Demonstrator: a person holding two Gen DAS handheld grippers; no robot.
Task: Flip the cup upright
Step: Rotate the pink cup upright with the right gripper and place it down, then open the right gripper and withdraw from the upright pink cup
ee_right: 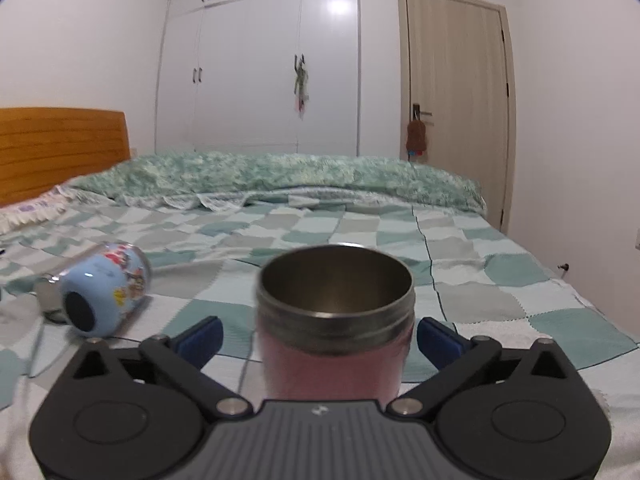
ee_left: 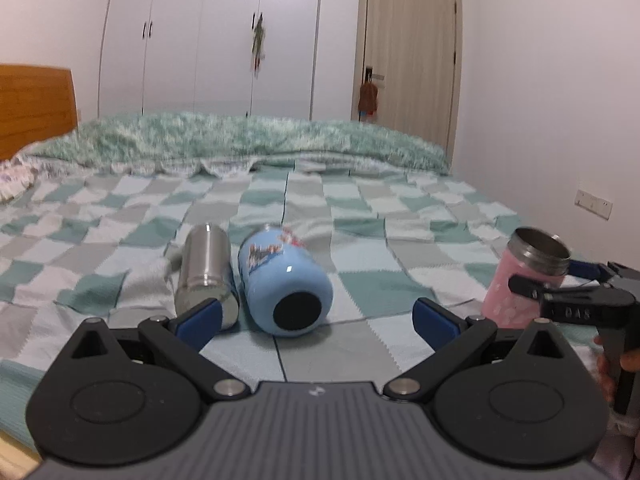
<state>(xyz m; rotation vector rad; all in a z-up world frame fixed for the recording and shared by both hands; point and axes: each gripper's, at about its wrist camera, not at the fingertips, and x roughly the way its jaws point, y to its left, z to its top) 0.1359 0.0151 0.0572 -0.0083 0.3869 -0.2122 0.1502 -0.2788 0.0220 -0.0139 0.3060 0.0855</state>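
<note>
The pink cup [ee_right: 334, 320] stands upright on the bed [ee_right: 500, 280], steel mouth open to the ceiling, right between the spread fingers of the right tool [ee_right: 320, 338]. Both blue pads [ee_right: 202, 338] sit clear of the cup's sides, a gap showing at 9 and at 3 o'clock, so the right tool is open and gripping nothing. From the left tool's camera the same pink cup [ee_left: 520, 276] shows at 3 o'clock, tilted a touch by the lens, with the right tool [ee_left: 568, 300] reaching around it.

Over to the left tool [ee_left: 316, 320]: wide open as well, nothing between its fingers, hanging low over the checked bedspread [ee_left: 360, 208]. Just ahead of it, at 12 o'clock, the blue cup [ee_left: 282, 280] lies on its side, black base turned toward the camera, cartoon print on its far half. Just beside it at 11 o'clock the steel cup [ee_left: 206, 272] also lies on its side; whether the two touch I cannot tell. In the right tool's view the blue cup [ee_right: 104, 286] lies off at 9 o'clock, well apart from the pink one.

Behind it all, a green blanket [ee_left: 240, 140] runs across the bed, with a wooden headboard [ee_left: 36, 108], a white wardrobe [ee_left: 208, 40] and a door [ee_left: 412, 48].
</note>
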